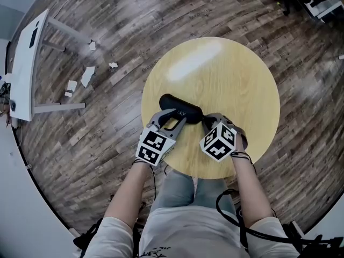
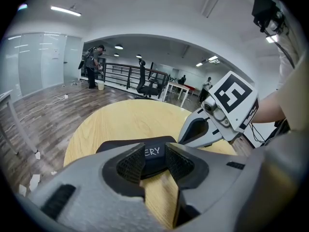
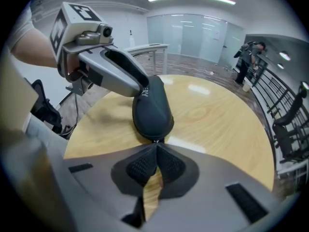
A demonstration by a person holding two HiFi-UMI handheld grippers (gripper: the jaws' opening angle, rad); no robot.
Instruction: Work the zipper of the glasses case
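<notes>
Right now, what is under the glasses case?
Only the round wooden table shows. The patch directly beneath the glasses case is covered, so anything flat lying there cannot be seen.

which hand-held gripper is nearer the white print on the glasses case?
Left. The left hand-held gripper clamps the glasses case at the white print, pads on both sides. The right hand-held gripper is pinched shut on the zipper pull at the case's end, away from the print.

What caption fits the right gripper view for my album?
Right gripper jaws pinch the zipper pull of the black glasses case on a round table.
</notes>
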